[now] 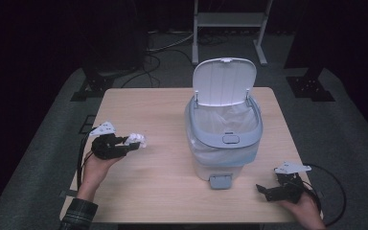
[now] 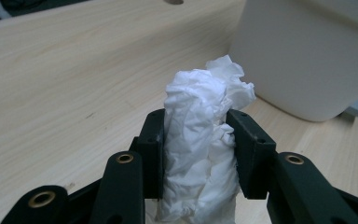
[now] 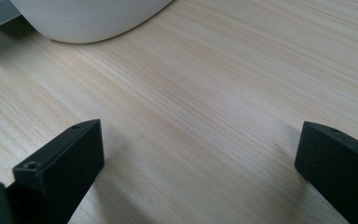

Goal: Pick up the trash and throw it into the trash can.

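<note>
Left gripper (image 2: 195, 140) clamped on crumpled tissue (image 2: 205, 140) — pickup done; open pedal bin (image 1: 224, 139) ahead awaits drop — right gripper (image 3: 198, 154) jaws apart.

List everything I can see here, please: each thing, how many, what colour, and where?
crumpled tissue: one, white, clamped in the left tongs above the table's left part
bin: one, white with grey rim, lid up, clear liner inside, middle of the table
pedal: one, grey, at the bin's near foot
table: one, light wood
metal stand: one, pale, on the floor behind the table
left tongs: one, black, shut on the tissue
right tongs: one, black, jaws wide apart, at the table's near right corner
</note>
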A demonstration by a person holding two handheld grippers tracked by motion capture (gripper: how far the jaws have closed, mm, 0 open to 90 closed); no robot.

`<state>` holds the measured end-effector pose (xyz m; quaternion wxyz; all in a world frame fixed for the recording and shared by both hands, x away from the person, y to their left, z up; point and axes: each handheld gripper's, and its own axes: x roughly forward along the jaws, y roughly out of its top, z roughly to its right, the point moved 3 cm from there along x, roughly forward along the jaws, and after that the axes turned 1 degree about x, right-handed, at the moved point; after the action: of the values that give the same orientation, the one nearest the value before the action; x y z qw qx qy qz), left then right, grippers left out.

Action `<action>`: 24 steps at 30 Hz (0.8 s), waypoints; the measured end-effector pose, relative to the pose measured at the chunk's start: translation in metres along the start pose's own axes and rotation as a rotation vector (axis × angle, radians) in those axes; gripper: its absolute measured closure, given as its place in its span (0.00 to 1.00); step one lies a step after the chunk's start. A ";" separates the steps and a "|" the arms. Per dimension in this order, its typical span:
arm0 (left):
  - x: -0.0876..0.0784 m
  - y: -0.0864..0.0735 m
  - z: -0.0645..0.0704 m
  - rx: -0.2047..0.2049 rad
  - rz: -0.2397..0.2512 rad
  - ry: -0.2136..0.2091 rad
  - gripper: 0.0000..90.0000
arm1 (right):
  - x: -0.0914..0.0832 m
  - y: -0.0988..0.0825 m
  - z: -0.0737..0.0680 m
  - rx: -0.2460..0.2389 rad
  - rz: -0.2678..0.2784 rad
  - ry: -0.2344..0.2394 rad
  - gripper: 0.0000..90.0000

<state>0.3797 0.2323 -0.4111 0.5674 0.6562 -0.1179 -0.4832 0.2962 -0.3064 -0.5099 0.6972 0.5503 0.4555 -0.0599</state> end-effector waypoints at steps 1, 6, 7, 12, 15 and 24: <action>0.000 0.002 0.002 0.002 0.006 -0.005 0.66 | 0.000 0.000 0.000 0.001 0.000 0.000 0.00; 0.000 0.011 0.010 0.022 0.015 -0.034 0.66 | 0.000 0.000 0.000 0.000 0.000 0.000 0.00; 0.001 0.012 0.011 0.025 0.018 -0.038 0.66 | 0.000 0.000 0.000 0.000 0.000 0.000 0.00; 0.000 0.021 0.017 0.040 0.028 -0.069 0.66 | 0.000 0.000 0.000 0.000 0.000 0.000 0.00; -0.001 0.029 0.021 0.049 0.045 -0.090 0.66 | 0.000 0.000 0.000 0.000 0.000 0.000 0.00; -0.002 0.056 0.032 0.077 0.072 -0.143 0.66 | 0.000 0.000 0.000 0.001 0.000 0.000 0.00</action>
<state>0.3764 0.1952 -0.3590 0.5489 0.6368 -0.2002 -0.5031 0.2962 -0.3064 -0.5098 0.6970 0.5505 0.4555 -0.0601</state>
